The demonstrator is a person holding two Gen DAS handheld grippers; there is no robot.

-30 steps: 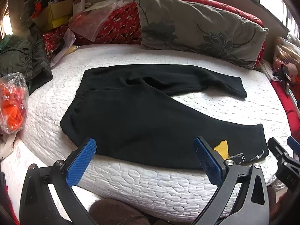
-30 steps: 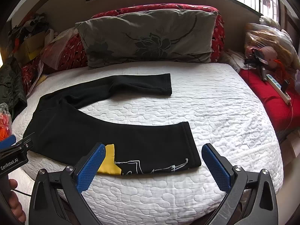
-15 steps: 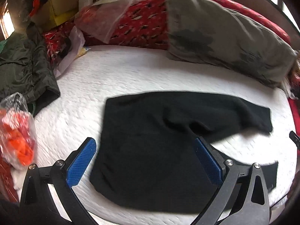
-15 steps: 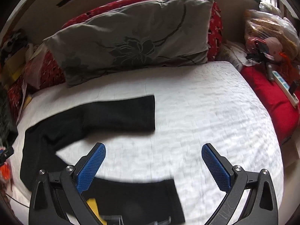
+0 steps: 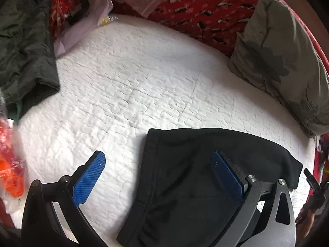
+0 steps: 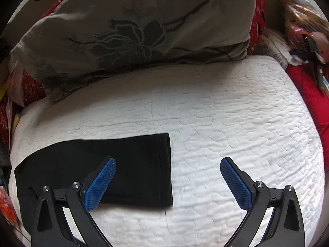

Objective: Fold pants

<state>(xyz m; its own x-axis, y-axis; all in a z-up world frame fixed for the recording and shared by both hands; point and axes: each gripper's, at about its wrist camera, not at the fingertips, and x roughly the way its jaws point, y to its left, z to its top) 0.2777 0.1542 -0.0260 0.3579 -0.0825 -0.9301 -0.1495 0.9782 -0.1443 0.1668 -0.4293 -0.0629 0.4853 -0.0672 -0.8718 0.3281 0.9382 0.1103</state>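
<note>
Left tongs [image 5: 157, 177], right tongs [image 6: 168, 182]: black frames; blue textured pads; silver screws

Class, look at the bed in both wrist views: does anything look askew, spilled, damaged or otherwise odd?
Nothing is spilled or damaged. The black pants lie flat on the white bed cover, the far leg's hem straight. Both grippers, left and right, hang open, gripping nothing. Only the bed's edges look cluttered: a dark green jacket spills onto the cover.

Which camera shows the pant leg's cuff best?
The right wrist view: the cuff lies flat and unblocked, its whole hemmed edge visible between the open fingers. The left wrist view shows the waistband end instead, with only a leg end partly hidden.
</note>
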